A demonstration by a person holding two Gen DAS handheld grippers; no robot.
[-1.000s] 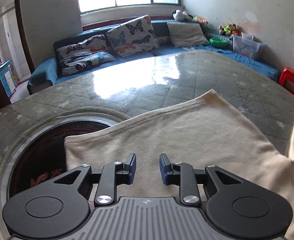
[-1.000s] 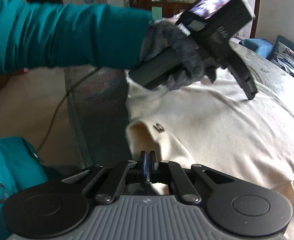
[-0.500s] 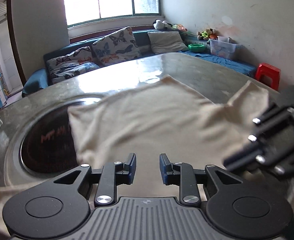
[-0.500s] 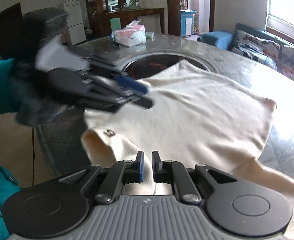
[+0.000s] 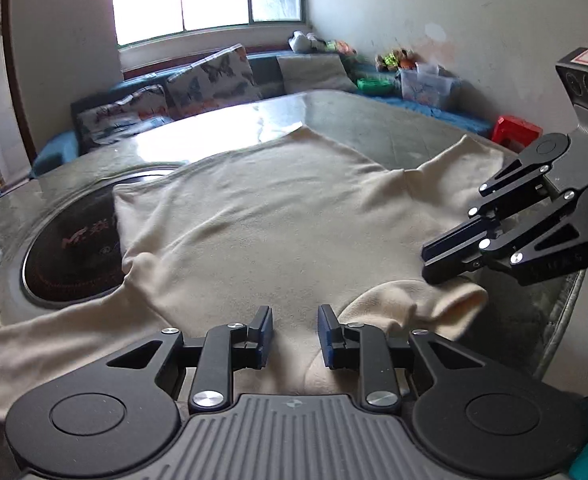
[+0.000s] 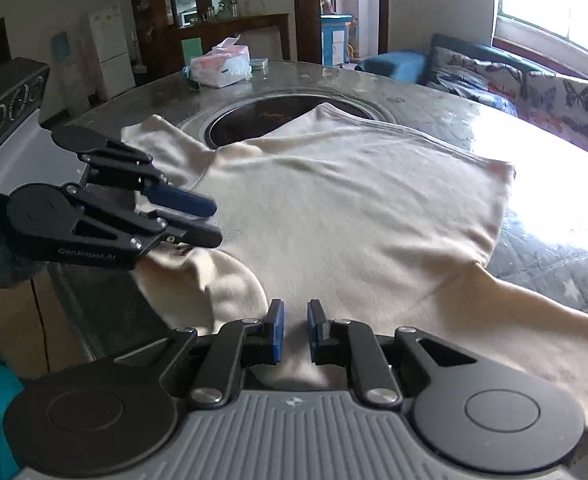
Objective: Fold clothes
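Note:
A cream long-sleeved top [image 5: 277,216] lies spread flat on the round table [image 5: 374,120]. Its collar [image 5: 414,304] is bunched at the near edge. My left gripper [image 5: 296,336] is open just above the cloth near the collar, with nothing between its pads. From the right, my right gripper [image 5: 428,262] hovers over the collar's far side. In the right wrist view the top [image 6: 354,208] fills the middle and the right gripper [image 6: 294,332] has its jaws opening, a narrow gap with only cloth below. The left gripper [image 6: 211,224] stands open above the collar [image 6: 221,280].
A dark round hob [image 5: 69,256] is sunk into the table's centre, partly under the top's hem. A tissue pack [image 6: 221,66] sits at the far edge. A sofa with butterfly cushions [image 5: 209,80] and a red stool [image 5: 516,130] stand beyond the table.
The right gripper's jaws, shut at the collar a second ago, have come apart. The left gripper has pulled back from the hem to the collar end of the top.

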